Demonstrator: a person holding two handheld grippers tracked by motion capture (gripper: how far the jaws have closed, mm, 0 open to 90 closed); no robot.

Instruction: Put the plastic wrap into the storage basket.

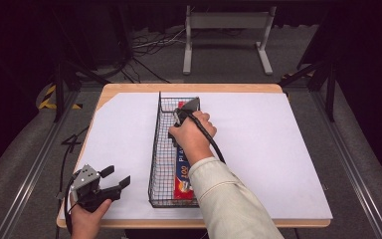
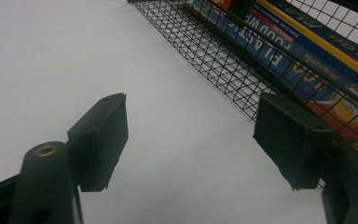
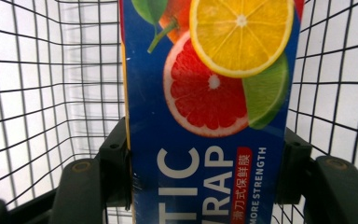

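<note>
Blue cardboard sat squeezed between the right gripper's [image 3: 204, 172] black pads: a long box of plastic wrap [image 3: 209, 112], printed with an orange slice, a grapefruit half and a wedge of lime just beyond the fingertips [image 3: 115, 158]. Both pads pressed flat against the box's two long sides, so the jaws were clamped on it. Thin black wire surrounded the fingers on either hand, the walls of a narrow mesh basket [image 1: 155, 149], with white table cover showing through the grid. From above, the box lay lengthwise inside that basket, its red and blue near end [image 1: 183, 181] poking out behind the person's right hand [image 1: 191, 134], which gripped the tool over the far half of the basket, sleeve trailing back toward the table's near edge.

Off to the side, the left gripper [image 1: 115, 178] rested low over the white sheet [image 2: 74, 56], jaws spread apart with bare paper between them. Its right-hand pad [image 2: 291, 140] stood close to the basket's mesh wall [image 2: 223, 60], through which the box's lettering [image 2: 279, 44] read upside down. Whether that pad touched the wire, I could not tell.
</note>
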